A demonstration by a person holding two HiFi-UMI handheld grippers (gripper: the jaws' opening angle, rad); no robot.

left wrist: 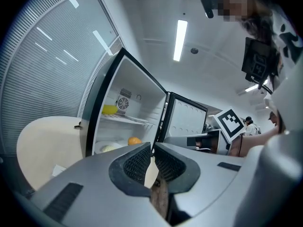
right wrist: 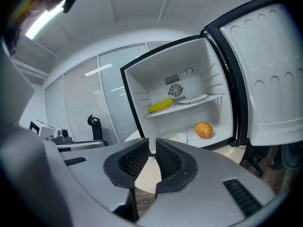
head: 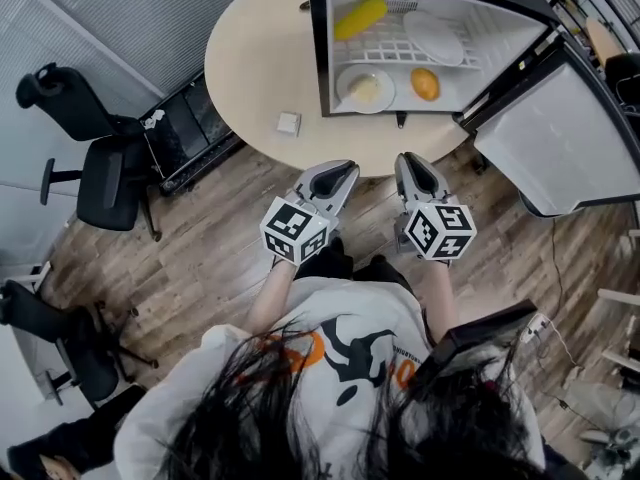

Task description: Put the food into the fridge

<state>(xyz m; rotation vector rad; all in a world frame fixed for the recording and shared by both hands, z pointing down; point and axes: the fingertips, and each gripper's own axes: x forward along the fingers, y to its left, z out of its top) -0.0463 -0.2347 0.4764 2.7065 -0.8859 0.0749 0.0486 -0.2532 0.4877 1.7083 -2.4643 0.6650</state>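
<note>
grippers are held side by side above the wooden floor [head: 200, 258], in front of the person, both aimed at the desk [head: 250, 58]. the left gripper [head: 343, 172] has its jaws brought together at the tips, with only a thin slit between the pads and nothing in it. the right gripper [head: 410, 161] is closed the same way and is also empty. neither one touches the desk or anything on it.

just beyond them the round desk carries a small fridge [head: 320, 48] with its door [head: 560, 148] swung wide open to the right. the food is already inside. on the wire shelf lie a long yellow piece of food [head: 360, 16] and, beside it, a white plate [head: 437, 38]. on the fridge floor below sit a second plate [head: 365, 88] with something pale on it and, to its right, an orange [head: 425, 83]; the 2 are close but apart.

a small white square [head: 288, 123] lies on the desk outside the fridge, near its left front corner. a black office chair [head: 90, 158] stands well to the left.
</note>
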